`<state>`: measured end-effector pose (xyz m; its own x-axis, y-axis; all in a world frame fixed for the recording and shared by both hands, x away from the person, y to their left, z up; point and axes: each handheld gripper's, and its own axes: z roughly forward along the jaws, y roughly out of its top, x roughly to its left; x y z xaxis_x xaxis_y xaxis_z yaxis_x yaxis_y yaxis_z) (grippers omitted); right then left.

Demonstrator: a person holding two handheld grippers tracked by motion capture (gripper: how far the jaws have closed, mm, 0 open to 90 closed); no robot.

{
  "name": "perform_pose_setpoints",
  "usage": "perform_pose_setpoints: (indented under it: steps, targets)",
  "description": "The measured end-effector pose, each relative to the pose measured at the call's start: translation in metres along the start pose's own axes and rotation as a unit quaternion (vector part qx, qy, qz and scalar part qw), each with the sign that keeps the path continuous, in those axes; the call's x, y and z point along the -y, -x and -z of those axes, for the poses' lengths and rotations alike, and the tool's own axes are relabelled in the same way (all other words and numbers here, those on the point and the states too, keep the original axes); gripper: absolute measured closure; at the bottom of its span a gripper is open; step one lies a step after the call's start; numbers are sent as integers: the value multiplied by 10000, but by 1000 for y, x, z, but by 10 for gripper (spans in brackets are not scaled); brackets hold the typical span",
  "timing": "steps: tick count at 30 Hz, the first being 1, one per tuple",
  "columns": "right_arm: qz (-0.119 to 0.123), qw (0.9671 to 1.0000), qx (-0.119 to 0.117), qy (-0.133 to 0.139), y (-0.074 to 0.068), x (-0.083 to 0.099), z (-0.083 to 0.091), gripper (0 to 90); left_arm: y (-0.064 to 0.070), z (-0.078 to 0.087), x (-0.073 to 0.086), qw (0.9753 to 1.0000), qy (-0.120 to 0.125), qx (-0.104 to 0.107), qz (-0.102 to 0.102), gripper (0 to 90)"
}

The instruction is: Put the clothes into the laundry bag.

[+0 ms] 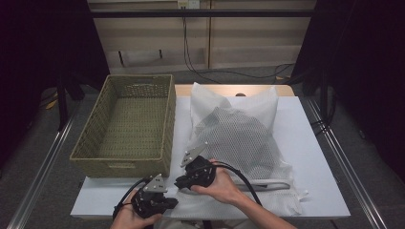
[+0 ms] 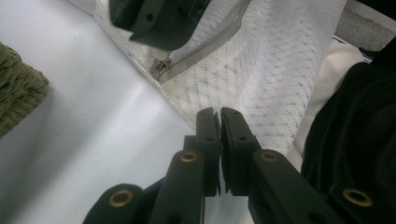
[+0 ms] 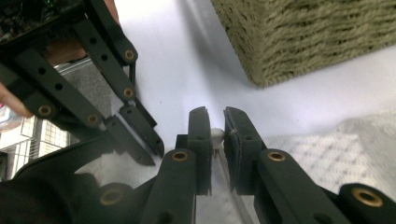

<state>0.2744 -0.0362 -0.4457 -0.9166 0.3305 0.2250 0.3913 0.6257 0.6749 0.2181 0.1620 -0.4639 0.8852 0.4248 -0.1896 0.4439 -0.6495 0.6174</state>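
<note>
A white mesh laundry bag point(image 1: 229, 102) with dark clothing point(image 1: 248, 145) inside lies on the white table point(image 1: 310, 143). Its zipper point(image 2: 210, 44) runs along the near edge. My right gripper point(image 1: 179, 182) sits at the bag's near-left corner; in the right gripper view point(image 3: 215, 126) its jaws are shut on the small silver zipper pull point(image 3: 216, 136). My left gripper point(image 1: 173, 202) is at the table's front edge, just left of the bag's corner. In its own view point(image 2: 219, 116) the jaws are closed against the bag's edge point(image 2: 261, 93), seemingly pinching the fabric.
An empty olive wicker basket point(image 1: 119, 157) stands on the table's left side, right beside the bag; its corner shows close by point(image 3: 303, 37). Bare table lies right of the bag. The person's dark clothing point(image 2: 359, 130) is near the front edge.
</note>
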Motion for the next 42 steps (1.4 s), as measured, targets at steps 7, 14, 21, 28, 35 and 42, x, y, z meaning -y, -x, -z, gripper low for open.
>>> perform_pose_setpoints:
  steps: [7,14,21,28,35,42]
  targets:
    - [-4,9998,7,-214,3,6,-1,809,0,0,0,10000,-22,10,-36,860]
    - [26,9996,10,-278,4,5,-7,802,0,0,0,10000,7,7,-14,859]
    - [26,9995,-17,-313,6,7,-15,801,0,0,0,10000,7,-3,-12,859]
    - [1,9989,21,-463,5,8,-19,804,-1,0,0,10000,-33,18,-57,858]
    - [53,9993,2,-368,5,9,-10,814,-1,1,0,10000,-44,-15,29,845]
    - [38,9995,-5,-321,6,10,-1,814,-1,0,-1,10000,55,12,77,826]
